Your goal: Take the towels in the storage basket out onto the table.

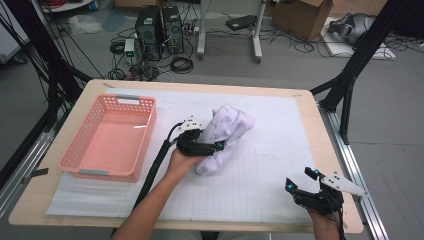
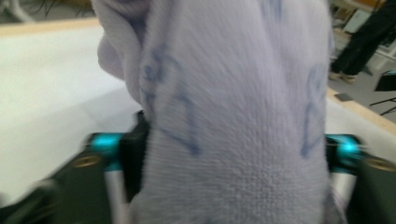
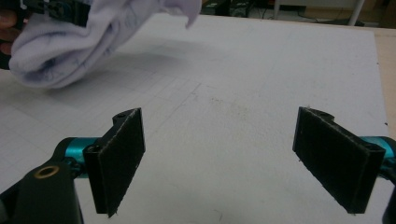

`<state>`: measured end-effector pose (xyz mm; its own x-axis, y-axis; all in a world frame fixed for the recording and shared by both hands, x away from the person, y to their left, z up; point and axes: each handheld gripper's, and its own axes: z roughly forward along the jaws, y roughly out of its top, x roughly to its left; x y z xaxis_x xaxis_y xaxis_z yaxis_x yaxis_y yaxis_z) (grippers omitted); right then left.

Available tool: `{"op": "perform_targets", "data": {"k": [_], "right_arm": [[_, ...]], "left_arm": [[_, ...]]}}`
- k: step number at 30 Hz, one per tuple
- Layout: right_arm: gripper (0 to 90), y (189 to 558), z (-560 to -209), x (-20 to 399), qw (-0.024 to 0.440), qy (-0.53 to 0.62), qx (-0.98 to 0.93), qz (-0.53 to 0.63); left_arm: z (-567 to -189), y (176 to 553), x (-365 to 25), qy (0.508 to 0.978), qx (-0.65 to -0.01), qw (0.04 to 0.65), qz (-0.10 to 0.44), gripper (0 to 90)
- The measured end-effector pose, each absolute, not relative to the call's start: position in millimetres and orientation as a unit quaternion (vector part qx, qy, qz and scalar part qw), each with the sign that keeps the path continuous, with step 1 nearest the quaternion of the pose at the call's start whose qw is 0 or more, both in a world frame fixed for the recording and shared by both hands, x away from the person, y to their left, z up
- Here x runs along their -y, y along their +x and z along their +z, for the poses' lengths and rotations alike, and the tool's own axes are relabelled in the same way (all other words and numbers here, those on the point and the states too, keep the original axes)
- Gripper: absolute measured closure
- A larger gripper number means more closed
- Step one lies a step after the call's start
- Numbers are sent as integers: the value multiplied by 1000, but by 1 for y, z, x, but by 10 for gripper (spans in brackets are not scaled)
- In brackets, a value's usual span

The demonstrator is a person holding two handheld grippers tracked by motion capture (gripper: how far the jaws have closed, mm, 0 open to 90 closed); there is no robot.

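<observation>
A crumpled white cloth with blue print lies on the white gridded mat near the table's middle. My left gripper reaches into its near left side. In the left gripper view the cloth fills the wide gap between the two jaws, which stand far apart, so the left gripper reads as open around it. My right gripper rests at the front right of the table, well apart from the cloth. Its jaws stand open over bare mat, with the cloth far off at the upper left.
A pink plastic basket with nothing in it stands on the left of the table, next to the left forearm. Beyond the table's far edge are computer towers, cables and a cardboard box on the floor.
</observation>
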<state>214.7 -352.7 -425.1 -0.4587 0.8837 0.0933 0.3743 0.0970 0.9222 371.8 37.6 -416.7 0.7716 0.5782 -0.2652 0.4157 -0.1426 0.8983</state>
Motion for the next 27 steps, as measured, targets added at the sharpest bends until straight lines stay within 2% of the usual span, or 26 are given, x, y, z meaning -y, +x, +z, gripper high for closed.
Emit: {"op": "perform_targets", "data": {"k": [4,8,12,20,27], "right_arm": [[153,216,-426,353,255,455,-696,495],[153,216,-425,352,257,454,-693,497],[153,215,-425,351,258,454,-694,495],[153,217,-425,347,255,453,-694,498],[152,221,-424,342,250,452,-694,502]], "left_arm": [[-406,367,-51,742,-333,572,108,244],[-395,357,-71,728,-327,589,127,200],[-399,339,-95,719,-312,605,137,198],[-412,316,-127,701,-310,627,137,183],[-416,307,-133,700,-303,632,134,183]]}}
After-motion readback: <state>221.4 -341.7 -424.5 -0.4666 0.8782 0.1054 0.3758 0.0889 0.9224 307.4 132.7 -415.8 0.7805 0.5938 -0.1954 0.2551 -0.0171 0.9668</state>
